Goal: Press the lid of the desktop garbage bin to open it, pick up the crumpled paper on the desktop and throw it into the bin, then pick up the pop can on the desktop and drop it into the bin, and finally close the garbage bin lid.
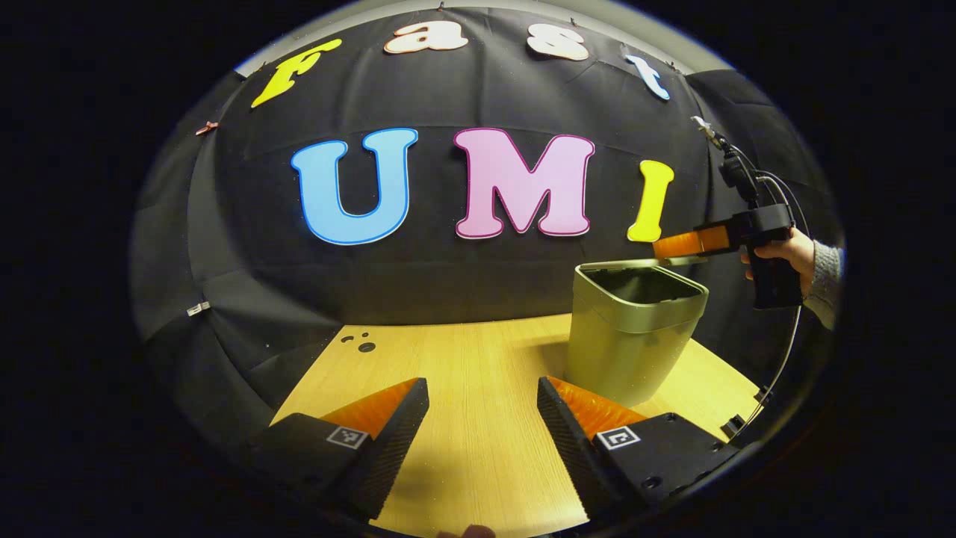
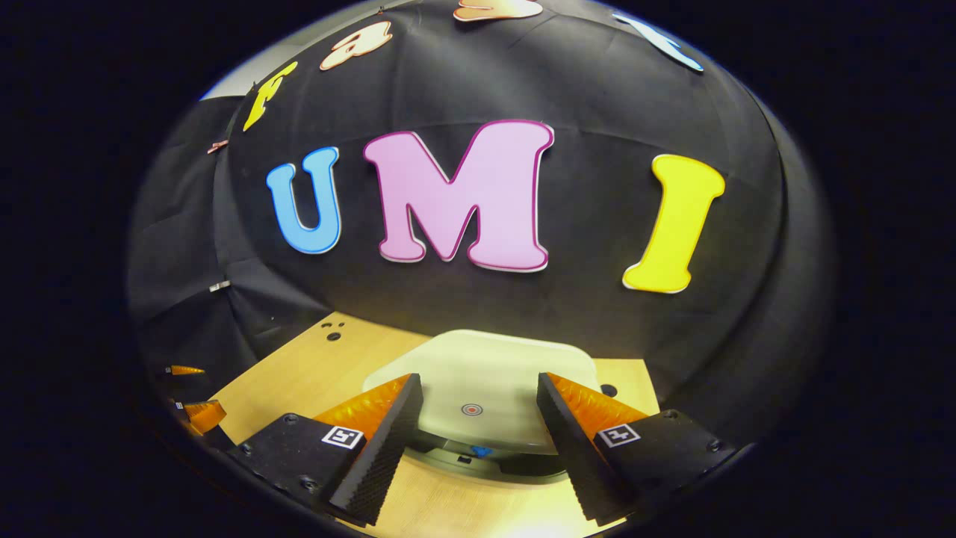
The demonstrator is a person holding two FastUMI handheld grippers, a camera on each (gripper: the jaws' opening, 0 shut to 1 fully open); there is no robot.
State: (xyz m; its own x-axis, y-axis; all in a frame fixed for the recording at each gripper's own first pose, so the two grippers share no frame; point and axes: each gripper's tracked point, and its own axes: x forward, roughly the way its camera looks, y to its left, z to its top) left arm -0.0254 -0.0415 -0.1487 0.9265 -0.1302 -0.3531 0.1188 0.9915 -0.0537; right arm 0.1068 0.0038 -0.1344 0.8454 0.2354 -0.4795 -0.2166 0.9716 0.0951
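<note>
The bin (image 1: pixel 633 332) stands upright on the wooden counter (image 1: pixel 463 366), toward its right side as the left gripper view has it, and close to the black cloth wall behind. Its top is open in that view: the dark inside shows below the rim, and the lid (image 1: pixel 672 261) appears as a thin pale edge raised at the back right of the rim. In the right gripper view the same lid (image 2: pixel 485 373) is seen from above and behind, a pale rounded slab with a small red ring mark near its front edge, tilted over the darker rim of the bin (image 2: pixel 478 459) below it.

The right gripper (image 1: pixel 676 245) hangs at the lid's far edge in the left gripper view, its fingers pointing left over the bin; whether they touch the lid cannot be told. A hand (image 1: pixel 784 254) in a grey knitted sleeve holds its dark handle, and a cable runs down from it. In its own view the right gripper (image 2: pixel 478 437) has its jaws spread wide, with the lid lying between and beyond them, and nothing gripped.

The left gripper (image 1: pixel 482 441) is low over the counter, just in front of the bin and a little to its left, jaws released with bare wood between them. Its fingertips (image 2: pixel 198 412) show at the far left edge of the right gripper view.

A few small dark holes (image 1: pixel 360 343) sit in the counter near its back left corner.
</note>
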